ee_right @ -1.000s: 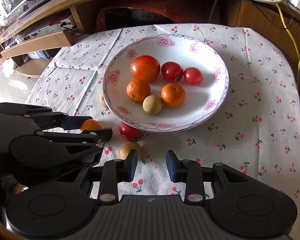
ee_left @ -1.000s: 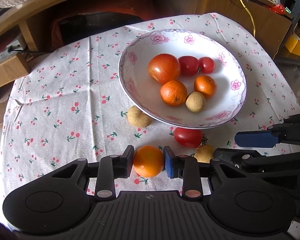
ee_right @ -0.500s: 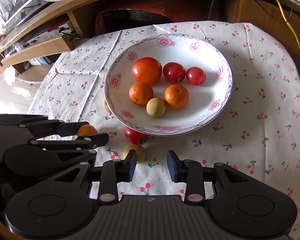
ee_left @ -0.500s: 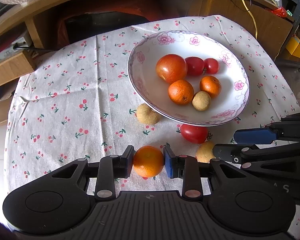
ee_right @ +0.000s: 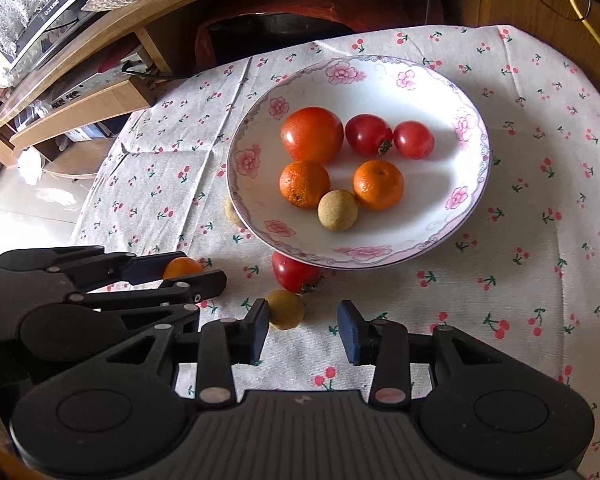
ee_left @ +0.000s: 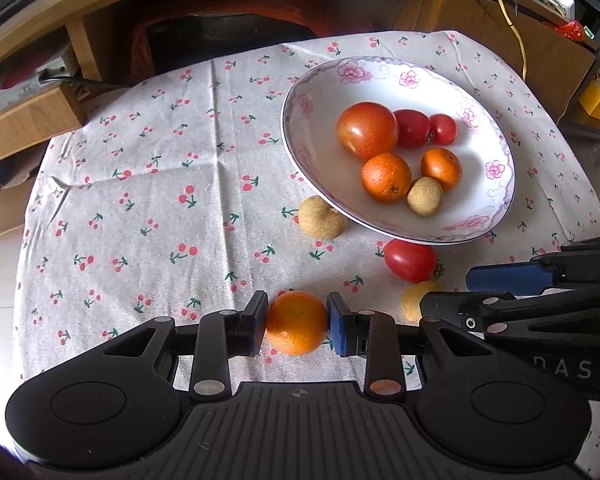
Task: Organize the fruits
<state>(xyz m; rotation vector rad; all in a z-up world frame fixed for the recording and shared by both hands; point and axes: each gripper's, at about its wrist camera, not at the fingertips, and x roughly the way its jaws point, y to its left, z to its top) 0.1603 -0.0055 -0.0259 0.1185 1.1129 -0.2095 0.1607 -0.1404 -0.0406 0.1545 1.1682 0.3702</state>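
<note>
- While the left gripper (ee_left: pixel 297 322) pinches a small round orange mandarin (ee_left: pixel 297 322) across its middle, the fruit sits at 6 o'clock in the left wrist view, low over the cherry-print tablecloth (ee_left: pixel 160 184).
- Its target looks like the white floral-rimmed china plate (ee_left: pixel 496 168) at 1 o'clock, which holds a large red tomato (ee_left: pixel 367 130), two smaller tomatoes, two mandarins and a tan longan.
- Off the plate lie a red cherry tomato (ee_left: pixel 410 260), a rough tan longan (ee_left: pixel 322 217) by the rim at 12 o'clock, and a yellowish longan (ee_right: pixel 286 309).
- The right gripper (ee_right: pixel 303 330) hangs with its tongs wide and nothing between them, the yellowish longan just beside its left pad.
- Judging by looks, the mandarin is light, with soft, slightly yielding peel; a gentle squeeze at the equator should do, as harder pressure could bruise it.
- Set down on the sloping plate, it may roll into its neighbours.
</note>
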